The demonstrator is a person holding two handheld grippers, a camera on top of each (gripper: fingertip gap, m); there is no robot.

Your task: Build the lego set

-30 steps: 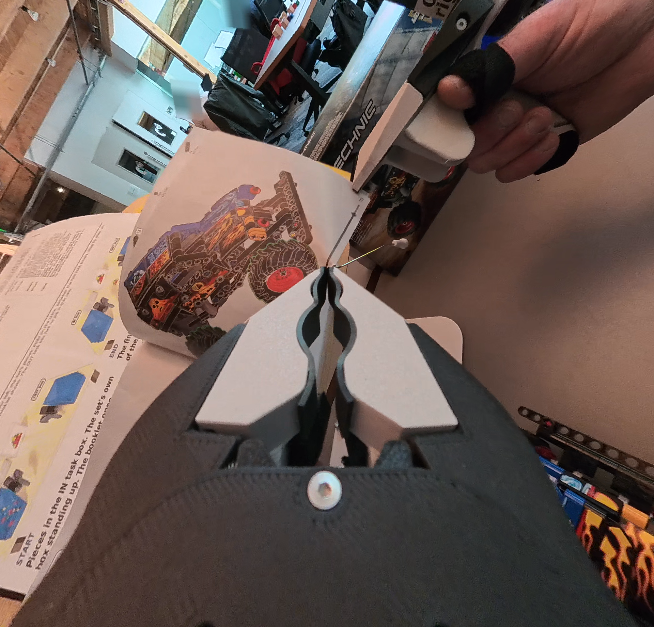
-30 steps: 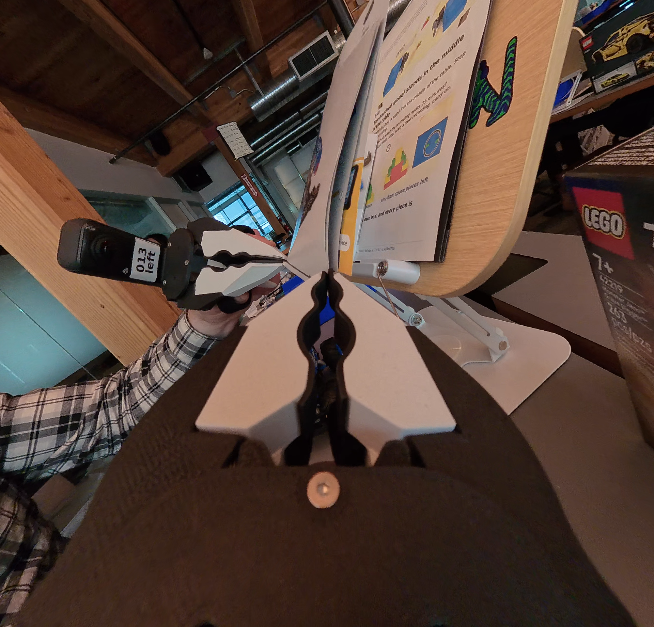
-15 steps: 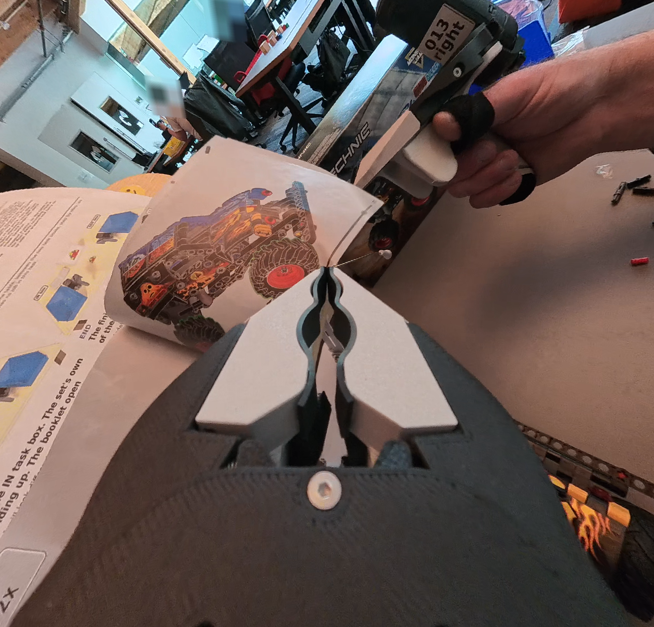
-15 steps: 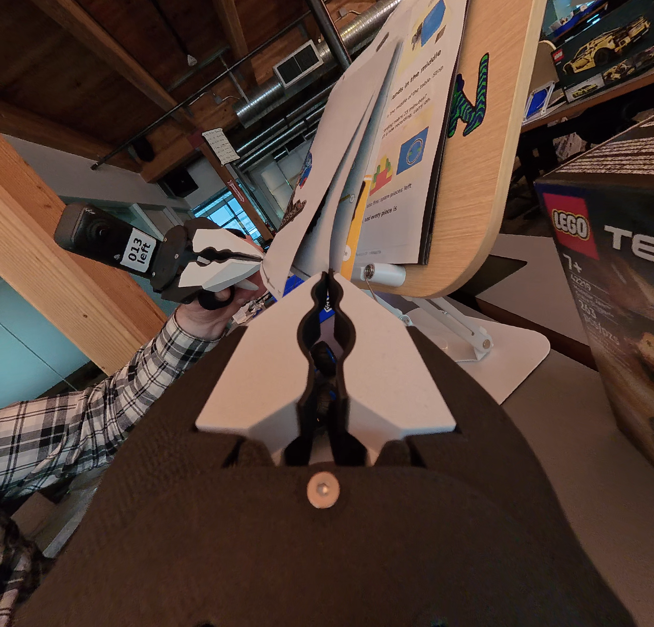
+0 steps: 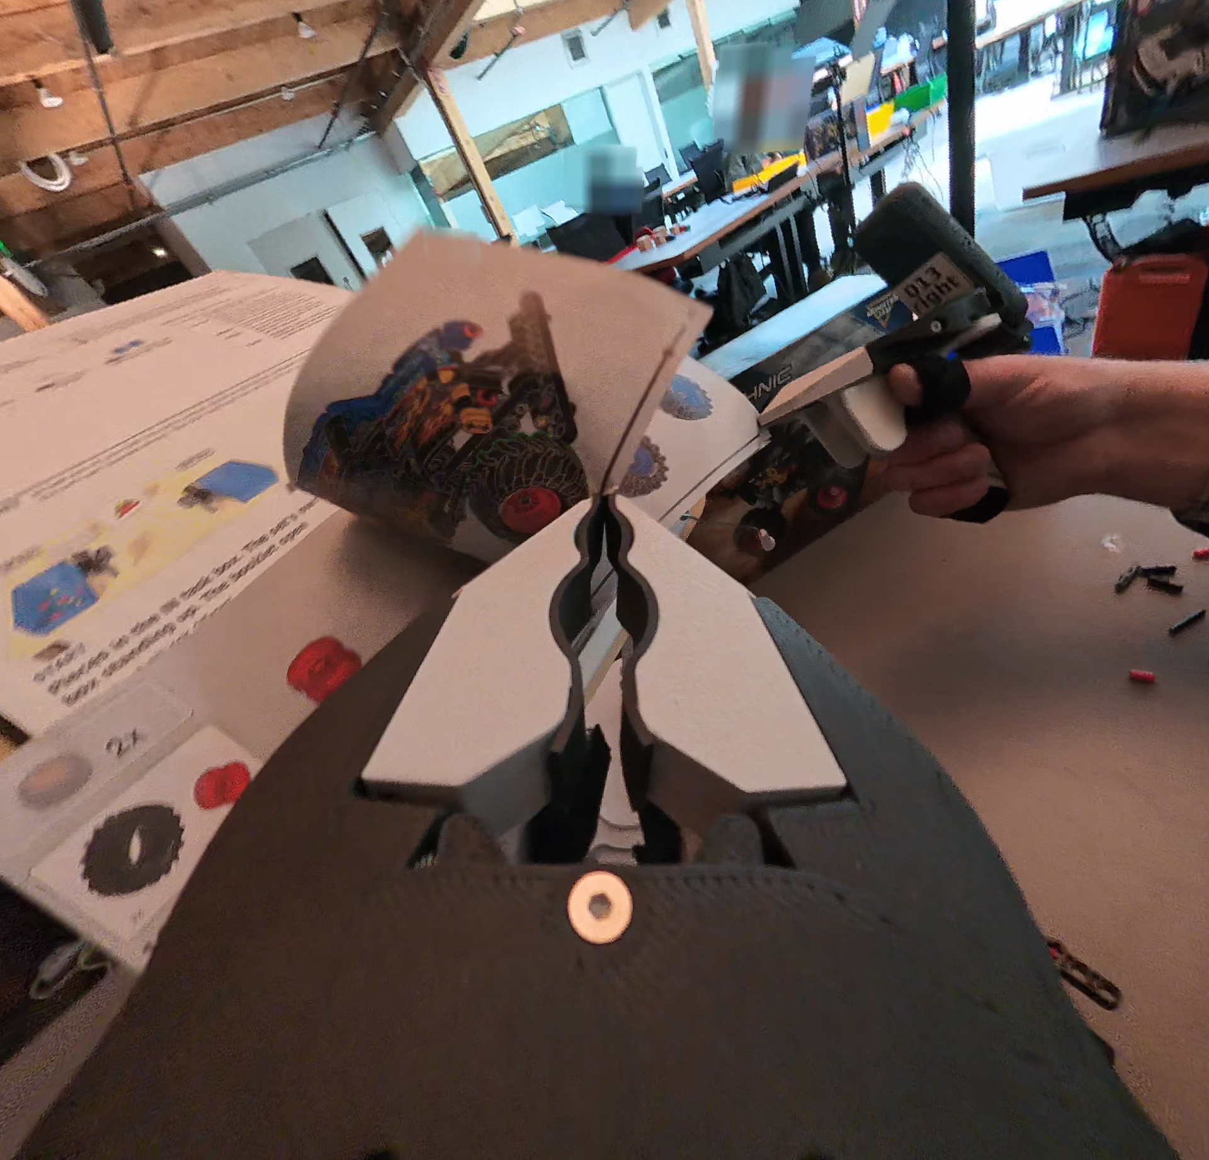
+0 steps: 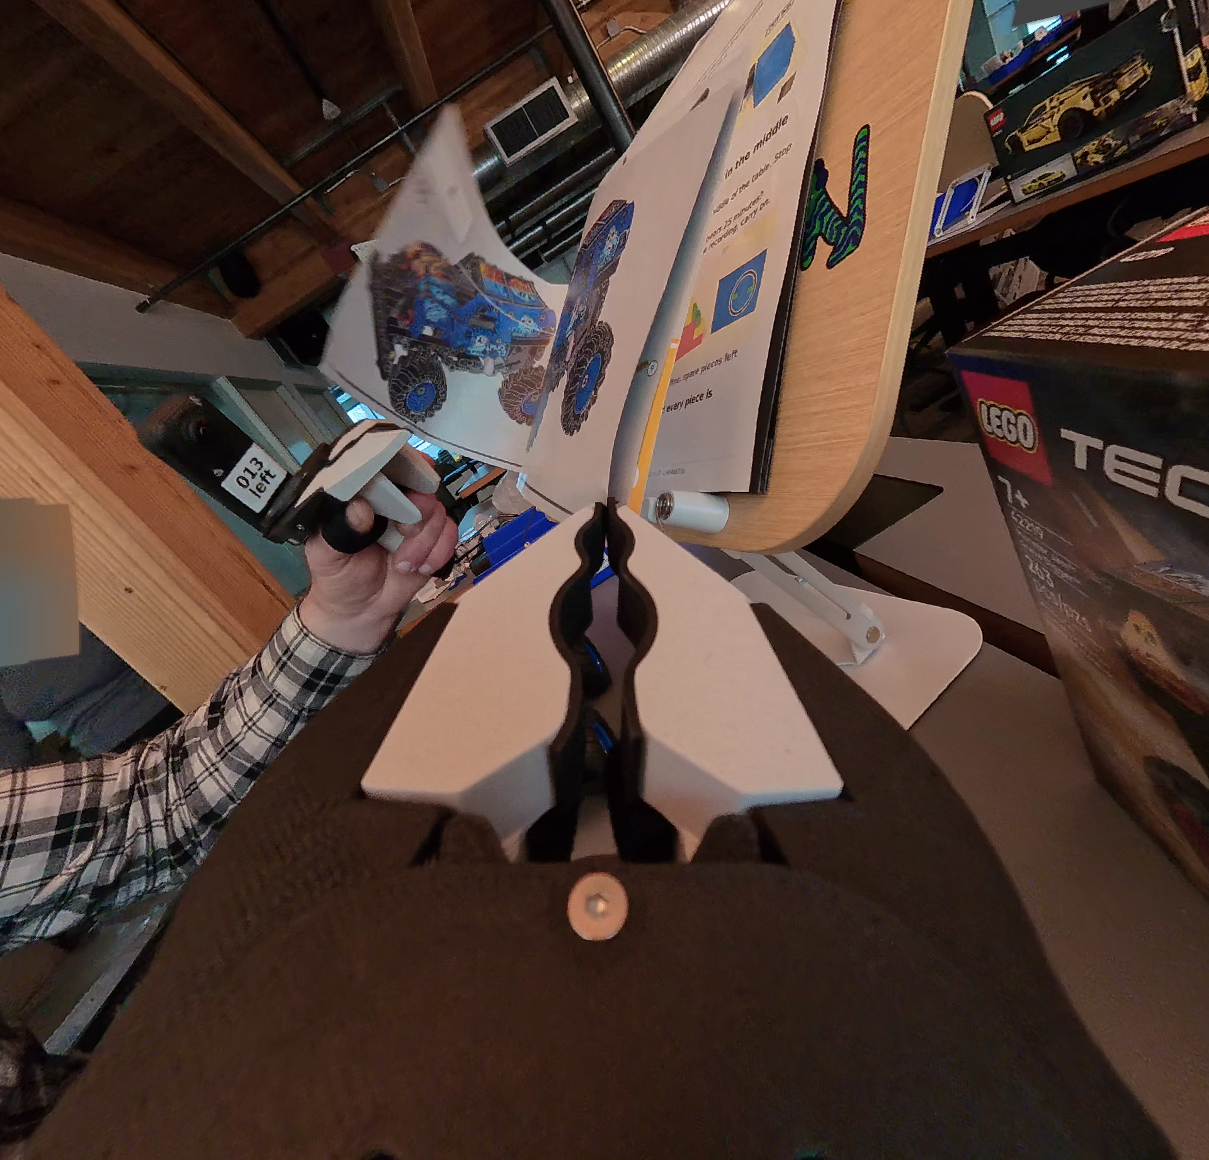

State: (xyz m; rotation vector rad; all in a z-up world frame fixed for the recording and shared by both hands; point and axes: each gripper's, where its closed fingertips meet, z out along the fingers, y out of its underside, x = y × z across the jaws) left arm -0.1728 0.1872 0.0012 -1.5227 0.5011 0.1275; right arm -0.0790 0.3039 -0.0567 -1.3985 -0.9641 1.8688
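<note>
The instruction booklet [image 6: 654, 343] stands open on a tilted wooden stand [image 6: 870, 278]. One page [image 5: 458, 409] with a truck picture is curled over, and in the right wrist view [image 6: 451, 317] it is blurred. My left gripper [image 5: 605, 504] is shut with its tips on this page's edge; it also shows in the right wrist view [image 6: 386, 451], just below the page. My right gripper [image 6: 605, 507] is shut at the bottom edge of the booklet's right-hand pages; it also shows in the left wrist view [image 5: 765, 417], touching those pages.
The dark set box [image 6: 1112, 540] stands to the right of the stand, and its white base [image 6: 916, 657] rests on the grey table [image 5: 981, 703]. A printed sheet [image 5: 131, 474] lies behind the booklet. Small loose pieces [image 5: 1151, 582] and a black beam [image 5: 1079, 984] lie at the right. One gripper's finger ends stand about 15 centimetres off the other's. Both grippers' tips are roughly 25 centimetres from the black beam [image 5: 1079, 984].
My left gripper has swung the page away from the stack to the left, so the booklet has opened wider and a spread with a blue truck shows. My right gripper has stayed at the booklet's lower edge.
</note>
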